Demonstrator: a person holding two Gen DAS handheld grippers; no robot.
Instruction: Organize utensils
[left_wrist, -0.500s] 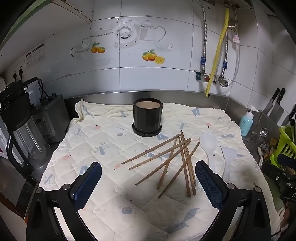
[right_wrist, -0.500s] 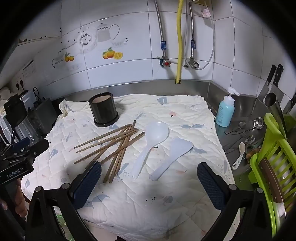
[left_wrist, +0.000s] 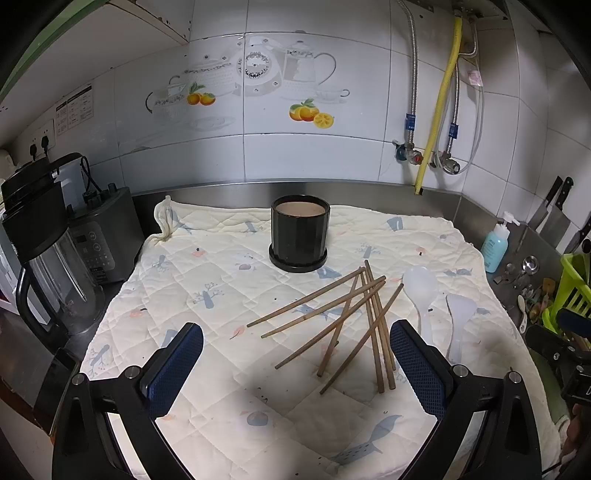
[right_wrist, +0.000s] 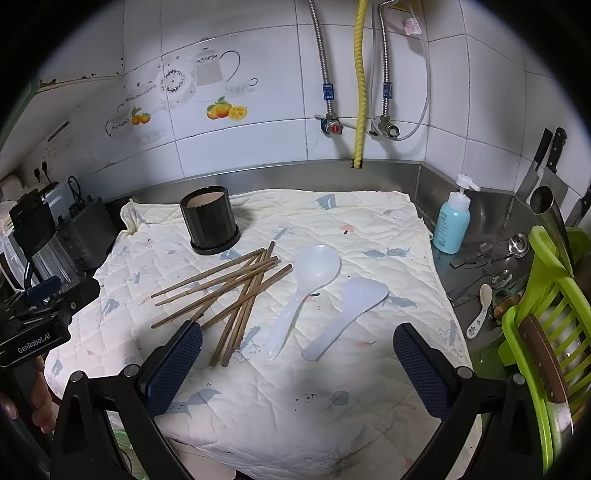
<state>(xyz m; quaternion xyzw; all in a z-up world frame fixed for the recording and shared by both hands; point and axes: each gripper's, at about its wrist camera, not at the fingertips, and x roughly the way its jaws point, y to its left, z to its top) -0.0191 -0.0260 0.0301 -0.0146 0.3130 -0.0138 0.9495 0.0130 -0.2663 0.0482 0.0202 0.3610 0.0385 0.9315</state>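
Several wooden chopsticks (left_wrist: 343, 317) (right_wrist: 236, 291) lie crossed in a loose heap on a quilted cloth (left_wrist: 207, 280) (right_wrist: 369, 229). Behind them stands a black round holder (left_wrist: 300, 233) (right_wrist: 211, 221), upright and empty inside. Right of the chopsticks lie a white plastic spoon (left_wrist: 419, 295) (right_wrist: 306, 280) and a white rice paddle (left_wrist: 458, 321) (right_wrist: 347, 314). My left gripper (left_wrist: 295, 363) hovers open just before the near ends of the chopsticks. My right gripper (right_wrist: 297, 363) hangs open in front of the spoon and paddle handles. Neither holds anything.
A blender (left_wrist: 44, 251) and a dark appliance (left_wrist: 103, 236) stand left of the cloth. A blue soap bottle (right_wrist: 452, 221), loose metal spoons (right_wrist: 495, 258) and a green dish rack (right_wrist: 546, 325) sit at the right. Knives (right_wrist: 546, 162) hang on the tiled wall.
Both views have crept slightly closer to the cloth; the chopsticks, spoon and paddle lie where they were. Both grippers stay open.
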